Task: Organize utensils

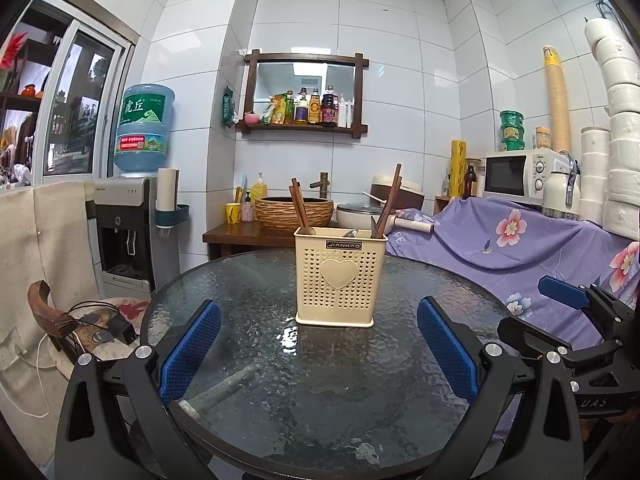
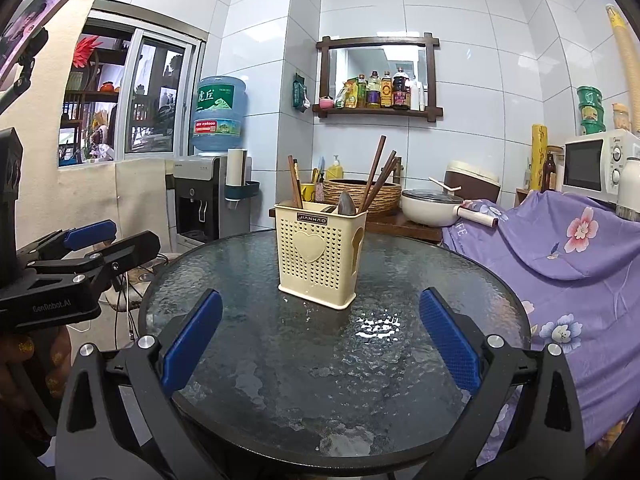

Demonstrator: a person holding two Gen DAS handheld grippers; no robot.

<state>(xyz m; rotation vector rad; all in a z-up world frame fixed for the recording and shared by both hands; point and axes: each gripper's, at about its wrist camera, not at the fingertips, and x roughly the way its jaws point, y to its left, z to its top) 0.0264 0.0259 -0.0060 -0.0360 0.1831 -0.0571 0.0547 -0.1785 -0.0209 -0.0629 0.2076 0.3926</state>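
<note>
Both grippers, left (image 1: 318, 344) and right (image 2: 320, 340), gape empty; wooden chopsticks (image 2: 376, 176) stand inside the cream perforated plastic holder (image 1: 340, 276) on the round glass table (image 1: 280, 380), apparently sorted.

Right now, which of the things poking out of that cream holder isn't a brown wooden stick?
The grey metal spoon in the middle of the cream holder. It sits low and shiny, while the brown chopsticks stand tall on both sides.
</note>
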